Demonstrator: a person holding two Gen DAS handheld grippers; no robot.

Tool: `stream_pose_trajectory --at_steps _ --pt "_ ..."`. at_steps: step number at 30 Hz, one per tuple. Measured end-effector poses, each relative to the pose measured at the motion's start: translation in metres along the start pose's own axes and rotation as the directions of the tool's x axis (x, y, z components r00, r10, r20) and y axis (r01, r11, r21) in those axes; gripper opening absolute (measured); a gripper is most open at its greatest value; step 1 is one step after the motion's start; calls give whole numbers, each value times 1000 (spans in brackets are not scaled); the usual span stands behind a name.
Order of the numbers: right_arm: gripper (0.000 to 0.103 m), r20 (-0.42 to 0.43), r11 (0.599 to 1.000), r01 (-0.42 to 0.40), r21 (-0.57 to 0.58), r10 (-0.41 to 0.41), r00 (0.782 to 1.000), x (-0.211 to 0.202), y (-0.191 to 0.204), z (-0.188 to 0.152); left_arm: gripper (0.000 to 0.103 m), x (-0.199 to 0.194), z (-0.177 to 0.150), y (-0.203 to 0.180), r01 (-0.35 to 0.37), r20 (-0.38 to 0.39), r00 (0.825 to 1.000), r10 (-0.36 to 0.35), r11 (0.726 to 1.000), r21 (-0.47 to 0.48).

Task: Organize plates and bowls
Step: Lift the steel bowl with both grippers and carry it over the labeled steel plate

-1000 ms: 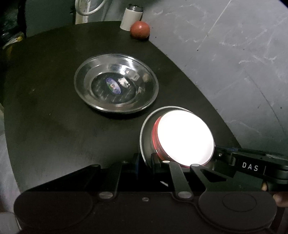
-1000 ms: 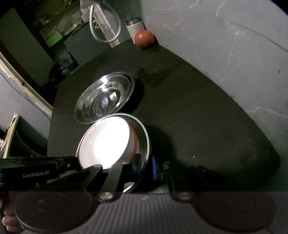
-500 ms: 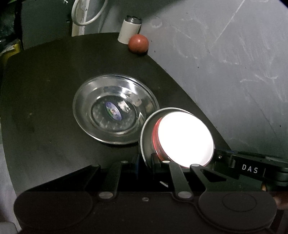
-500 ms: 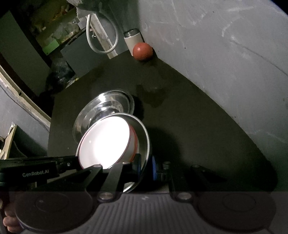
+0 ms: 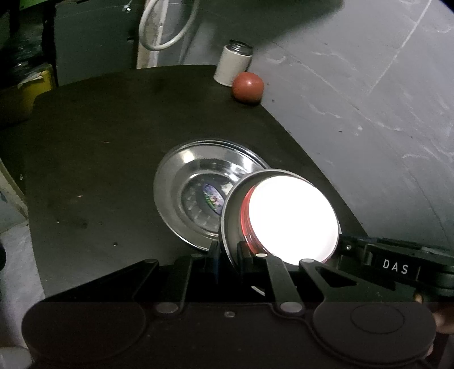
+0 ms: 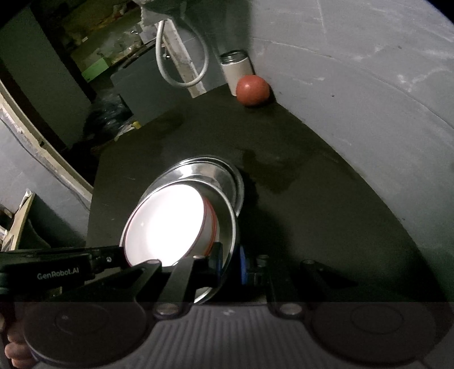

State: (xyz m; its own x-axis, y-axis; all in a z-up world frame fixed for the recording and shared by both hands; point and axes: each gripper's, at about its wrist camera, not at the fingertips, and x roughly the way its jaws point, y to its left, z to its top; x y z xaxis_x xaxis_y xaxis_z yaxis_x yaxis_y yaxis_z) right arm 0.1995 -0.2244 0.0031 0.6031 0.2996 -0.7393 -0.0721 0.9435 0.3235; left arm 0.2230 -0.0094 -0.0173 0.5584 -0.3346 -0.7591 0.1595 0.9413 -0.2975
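A small steel plate carries a white bowl with red bands on its side. My left gripper is shut on the plate's left rim. In the right wrist view my right gripper is shut on the same plate at its right rim, with the bowl glaring bright. A larger steel plate lies on the black table. The carried plate hangs partly over its near right side. In the right wrist view only the far rim of that lower plate shows.
A red ball and a white can stand at the table's far corner against the grey wall. A white cable loop hangs behind. Clutter and a dark box lie beyond the table's far edge.
Both grippers have carried the plate with the bowl forward and a little up. It was beside the larger plate on the table and now overlaps it.
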Motion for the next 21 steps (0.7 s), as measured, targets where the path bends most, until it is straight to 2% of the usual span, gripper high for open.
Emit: stream_pose_trajectory --at_steps 21 --pt "14 -17 998 -23 -59 22 1000 24 25 20 12 3 16 25 -35 24 999 36 998 -49"
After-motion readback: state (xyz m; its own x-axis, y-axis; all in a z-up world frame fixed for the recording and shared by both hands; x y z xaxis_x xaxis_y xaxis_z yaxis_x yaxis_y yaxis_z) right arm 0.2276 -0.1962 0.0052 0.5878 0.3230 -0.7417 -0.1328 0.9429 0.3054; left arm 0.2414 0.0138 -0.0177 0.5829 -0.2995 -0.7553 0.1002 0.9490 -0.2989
